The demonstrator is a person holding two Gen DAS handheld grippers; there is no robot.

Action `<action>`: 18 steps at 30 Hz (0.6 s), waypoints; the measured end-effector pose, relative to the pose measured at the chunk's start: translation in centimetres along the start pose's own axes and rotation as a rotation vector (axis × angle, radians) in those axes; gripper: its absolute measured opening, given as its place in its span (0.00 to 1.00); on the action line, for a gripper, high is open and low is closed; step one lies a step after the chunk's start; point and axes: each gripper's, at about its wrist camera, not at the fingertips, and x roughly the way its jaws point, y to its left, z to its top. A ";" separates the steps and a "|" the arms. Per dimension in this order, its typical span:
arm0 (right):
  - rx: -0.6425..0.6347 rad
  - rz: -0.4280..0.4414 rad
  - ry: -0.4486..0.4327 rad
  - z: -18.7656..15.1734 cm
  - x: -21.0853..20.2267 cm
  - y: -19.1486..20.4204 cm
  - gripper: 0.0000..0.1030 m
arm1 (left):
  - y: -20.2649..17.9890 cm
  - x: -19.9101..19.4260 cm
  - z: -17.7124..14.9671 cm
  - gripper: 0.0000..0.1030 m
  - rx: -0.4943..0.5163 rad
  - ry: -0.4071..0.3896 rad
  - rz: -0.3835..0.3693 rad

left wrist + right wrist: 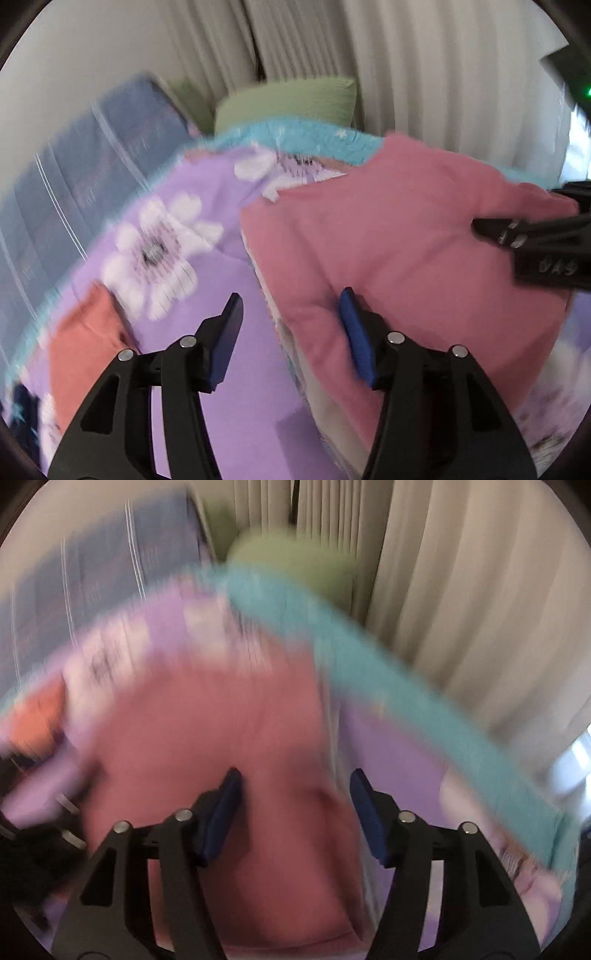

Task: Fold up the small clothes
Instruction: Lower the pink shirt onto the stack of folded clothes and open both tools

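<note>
On the purple floral bedspread [229, 280], a pink garment [406, 236] is lying flat for folding; I am holding both my left gripper [291, 332] and right gripper [295, 812] spread, gripping nothing.

Left tongs [290, 332] and right tongs [295, 812] both angle downward, jaws parted (nothing pinched between them).

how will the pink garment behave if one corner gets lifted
The pink garment will probably go floppy and drape, since it lies soft and puffy with rounded edges on the purple bedspread. It looks like thin cloth, so likely light. Lifting one corner would probably undo its layers, as pale fabric shows loose under its left edge.
</note>
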 end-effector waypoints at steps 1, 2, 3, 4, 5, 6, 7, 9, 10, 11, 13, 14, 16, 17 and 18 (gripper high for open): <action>0.062 0.035 -0.012 -0.7 0.3 -0.9 0.65 | -0.4 -0.1 -0.1 0.52 0.010 0.000 0.017; 0.099 0.062 -0.008 -1.4 0.3 -1.4 0.65 | -0.4 0.1 0.0 0.52 0.012 0.005 0.025; 0.146 0.097 0.006 -1.5 0.7 -2.2 0.66 | -0.5 0.2 0.0 0.52 0.020 0.009 0.037; 0.184 0.115 0.022 -1.3 1.1 -3.0 0.69 | -0.4 0.4 0.1 0.52 0.026 0.011 0.048; 0.211 0.116 0.036 -1.1 1.6 -3.6 0.76 | -0.4 0.4 0.2 0.52 0.028 0.012 0.055; 0.218 0.114 0.038 -1.2 1.9 -3.6 0.79 | -0.4 0.3 0.2 0.52 0.026 0.011 0.060; 0.216 0.111 0.034 -1.3 1.9 -3.7 0.79 | -0.6 -0.1 -0.1 0.52 0.023 0.009 0.062; 0.204 0.094 0.023 -1.0 1.5 -3.3 0.79 | -0.8 -0.4 -0.1 0.52 0.012 0.003 0.059; 0.198 0.081 0.015 -1.0 1.4 -3.2 0.79 | -0.6 -0.2 -0.2 0.52 0.005 0.001 0.056; 0.193 0.072 0.010 -1.3 0.8 -1.9 0.80 | -0.5 -0.2 -0.2 0.53 -0.002 0.000 0.052; 0.183 0.051 -0.001 -1.6 0.9 -1.7 0.80 | -0.8 -0.4 -0.4 0.53 -0.006 -0.005 0.051; 0.175 0.034 -0.008 -1.8 0.8 -1.5 0.81 | -0.8 -0.5 -0.4 0.53 -0.005 -0.007 0.054; 0.167 0.000 -0.014 -2.2 0.7 -1.4 0.83 | -0.9 -0.5 -0.4 0.57 -0.006 -0.010 0.060; 0.159 -0.020 -0.013 -2.2 0.8 -1.2 0.84 | -0.8 -0.5 -0.4 0.61 -0.011 -0.011 0.071; 0.150 -0.043 -0.015 -2.2 0.7 -1.0 0.85 | -0.6 -0.6 -0.3 0.70 -0.021 -0.014 0.087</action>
